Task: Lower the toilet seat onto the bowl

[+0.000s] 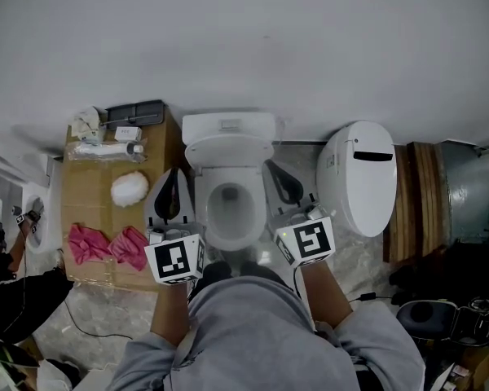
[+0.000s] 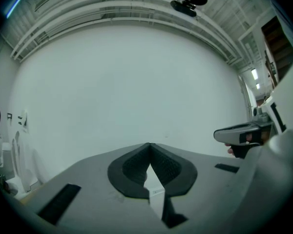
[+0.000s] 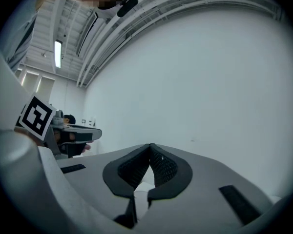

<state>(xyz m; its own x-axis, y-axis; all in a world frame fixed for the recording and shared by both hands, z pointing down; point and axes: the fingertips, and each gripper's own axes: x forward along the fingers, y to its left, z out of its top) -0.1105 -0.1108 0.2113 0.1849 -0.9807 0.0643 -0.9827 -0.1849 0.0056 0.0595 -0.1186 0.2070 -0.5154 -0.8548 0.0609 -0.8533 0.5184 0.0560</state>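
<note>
The white ceramic toilet (image 1: pixel 205 218) stands at the centre of the head view, with its rectangular tank (image 1: pixel 228 125) against the plain white wall (image 1: pixel 244 39). A white rounded panel (image 1: pixel 228 150) is raised against the tank. The head view does not show whether the seat ring lies on the bowl or is folded up with that panel.

The left tool (image 1: pixel 174 187) is to the left of the bowl and the right tool (image 1: pixel 285 182) to its right. Neither touches the toilet. Both point at the wall.

- Left tool (image 2: pixel 149 152): black ribbed pads pressed together at the tips, nothing held.
- Right tool (image 3: pixel 150 150): pads pressed together, nothing held.

Each tool carries a cube with a black-and-white square marker (image 1: pixel 177 260). This pattern is the only legible print.

A brown cardboard box (image 1: pixel 90 194) to the left of the toilet holds two pink cloths (image 1: pixel 106 245), a white fluffy ball (image 1: pixel 129 189) and small packages whose labels are too small to read. A separate white oval toilet unit with a black slot (image 1: pixel 360 177) stands to the right.
</note>
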